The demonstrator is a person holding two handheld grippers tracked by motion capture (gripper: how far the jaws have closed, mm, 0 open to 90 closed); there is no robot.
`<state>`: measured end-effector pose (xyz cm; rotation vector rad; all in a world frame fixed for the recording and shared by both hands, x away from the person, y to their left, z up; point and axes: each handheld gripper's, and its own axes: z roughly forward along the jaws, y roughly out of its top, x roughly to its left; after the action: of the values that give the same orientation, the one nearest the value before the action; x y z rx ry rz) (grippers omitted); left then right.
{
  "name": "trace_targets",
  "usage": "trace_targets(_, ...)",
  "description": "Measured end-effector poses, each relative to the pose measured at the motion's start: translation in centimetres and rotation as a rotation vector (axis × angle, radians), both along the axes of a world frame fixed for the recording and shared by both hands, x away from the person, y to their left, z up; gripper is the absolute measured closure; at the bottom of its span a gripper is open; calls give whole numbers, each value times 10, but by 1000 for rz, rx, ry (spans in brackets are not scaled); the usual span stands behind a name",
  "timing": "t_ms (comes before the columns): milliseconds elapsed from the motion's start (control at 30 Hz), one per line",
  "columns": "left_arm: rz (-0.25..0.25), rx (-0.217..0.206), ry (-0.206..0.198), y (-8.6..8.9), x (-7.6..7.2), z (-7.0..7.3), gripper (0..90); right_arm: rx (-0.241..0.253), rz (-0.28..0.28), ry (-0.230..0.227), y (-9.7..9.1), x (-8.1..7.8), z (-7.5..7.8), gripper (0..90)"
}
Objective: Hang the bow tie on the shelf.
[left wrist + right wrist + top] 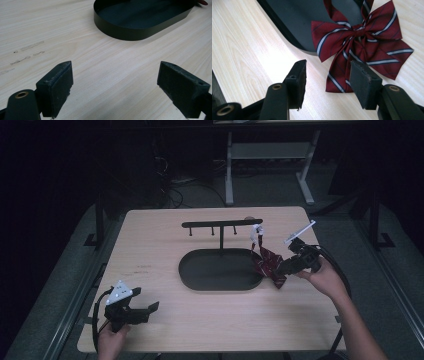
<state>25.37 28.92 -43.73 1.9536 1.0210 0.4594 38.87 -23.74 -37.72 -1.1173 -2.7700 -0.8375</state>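
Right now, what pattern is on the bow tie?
Dark red bow tie with grey-white diagonal stripes; clearest in the right gripper view.

Light wood table (165,235). Black oval tray (200,270) at centre, T-shaped hook stand (221,225) rising from its 12 o'clock edge. White desk frame (270,155) on floor at 12 o'clock, cables (172,187) at 11

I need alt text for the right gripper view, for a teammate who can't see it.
A dark red bow tie with pale stripes lies partly over the rim of a black oval tray and partly on the light wooden table. The right tool stands open just short of the bow tie's lower tail, its two black jaws rising from the bottom edge.
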Motion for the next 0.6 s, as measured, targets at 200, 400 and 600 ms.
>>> trace_targets(200,1,1,1,0,0,0,130,-2,8,-1,-2,-7,-6,468)
trace_targets(400,3,-2,0,0,0,0,131,0,9,8,-6,-17,-14,468)
trace_targets(600,0,3,3,-1,0,0,131,11,8,9,-12,-30,-23,470)
